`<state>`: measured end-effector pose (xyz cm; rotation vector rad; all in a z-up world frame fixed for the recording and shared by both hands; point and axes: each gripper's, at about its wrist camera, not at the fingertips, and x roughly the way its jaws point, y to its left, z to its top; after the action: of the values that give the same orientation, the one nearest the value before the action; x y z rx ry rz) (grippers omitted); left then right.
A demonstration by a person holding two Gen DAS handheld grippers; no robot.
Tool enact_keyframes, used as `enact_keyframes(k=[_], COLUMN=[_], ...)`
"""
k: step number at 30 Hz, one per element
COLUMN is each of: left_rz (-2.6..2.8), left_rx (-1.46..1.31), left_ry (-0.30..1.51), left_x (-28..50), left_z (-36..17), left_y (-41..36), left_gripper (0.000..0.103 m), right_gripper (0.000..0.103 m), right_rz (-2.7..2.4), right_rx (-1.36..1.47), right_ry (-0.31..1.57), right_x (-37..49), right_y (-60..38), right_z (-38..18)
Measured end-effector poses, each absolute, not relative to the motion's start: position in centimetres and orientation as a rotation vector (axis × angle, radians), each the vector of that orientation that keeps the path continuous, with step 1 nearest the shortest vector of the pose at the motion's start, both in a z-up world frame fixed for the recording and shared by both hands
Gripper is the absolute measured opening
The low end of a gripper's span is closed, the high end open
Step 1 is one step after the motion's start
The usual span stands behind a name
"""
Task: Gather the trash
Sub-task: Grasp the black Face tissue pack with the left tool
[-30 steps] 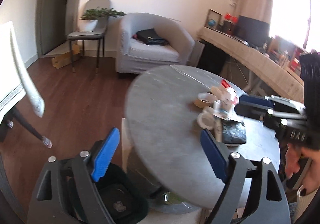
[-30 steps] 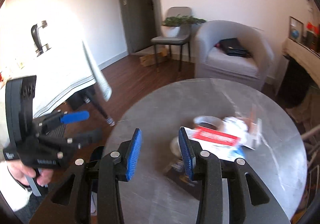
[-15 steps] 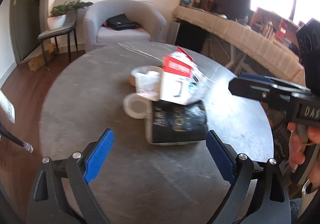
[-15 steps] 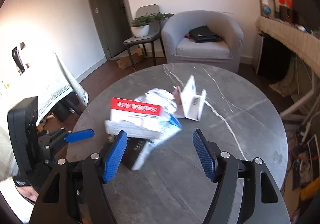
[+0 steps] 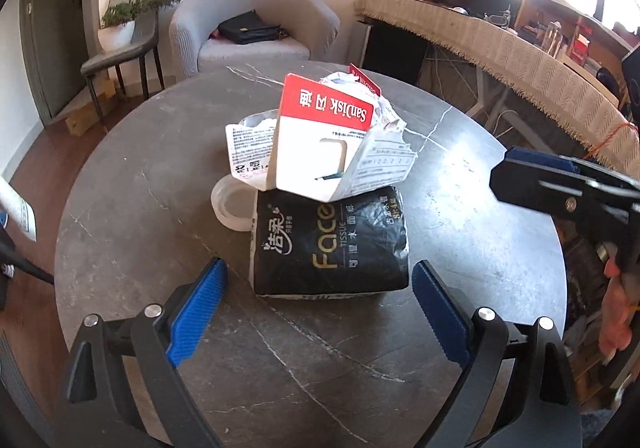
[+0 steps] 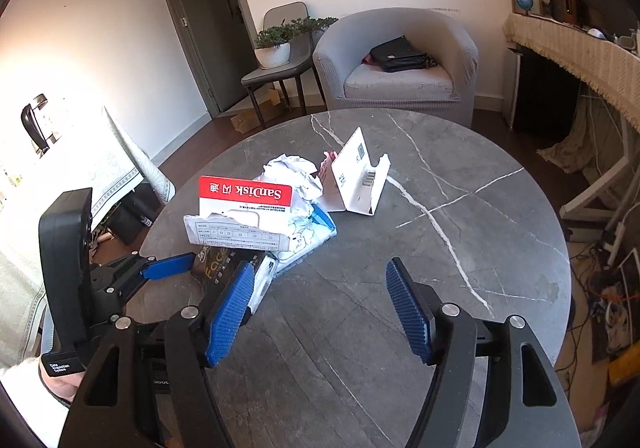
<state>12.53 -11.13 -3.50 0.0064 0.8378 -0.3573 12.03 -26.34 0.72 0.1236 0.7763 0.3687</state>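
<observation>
A pile of trash lies on the round grey marble table [image 5: 120, 208]. A black tissue pack [image 5: 332, 244] lies nearest my left gripper [image 5: 320, 300], which is open and just short of it. A torn red-and-white SanDisk package [image 5: 320, 144] rests on the pack, with a tape roll [image 5: 232, 204] to its left. In the right wrist view the same package [image 6: 244, 208], crumpled white paper [image 6: 296, 176] and a white folded card [image 6: 360, 176] lie ahead of my open, empty right gripper [image 6: 320, 312]. The left gripper [image 6: 168, 268] shows there beside the black pack [image 6: 224, 268].
A grey armchair [image 6: 400, 64] with a black bag stands behind the table, a chair with a potted plant [image 6: 280, 44] to its left. A long cloth-covered sideboard [image 5: 500, 36] runs along the right. A white-draped table [image 6: 80, 176] stands at the left.
Both grippers have moved over the table towards the trash pile. The left one swung up from beside the table to face the black tissue pack. The right jaws have opened wider.
</observation>
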Motion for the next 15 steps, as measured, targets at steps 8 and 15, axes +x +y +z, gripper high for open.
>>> enact_keyframes(k=[8, 15], left_rz=[-0.332, -0.339], left_rx=[0.026, 0.014], left_ry=[0.837, 0.828], left_x=[12.8, 12.5], left_z=[-3.5, -3.2], left_y=[-11.6, -9.8], left_gripper=[0.075, 0.072], right_gripper=[0.072, 0.081], right_rz=[0.459, 0.513], right_rx=[0.237, 0.272], right_ry=[0.778, 0.785], right_x=[12.9, 13.5], right_y=[-26.2, -24.9], right_z=[0.4, -0.1])
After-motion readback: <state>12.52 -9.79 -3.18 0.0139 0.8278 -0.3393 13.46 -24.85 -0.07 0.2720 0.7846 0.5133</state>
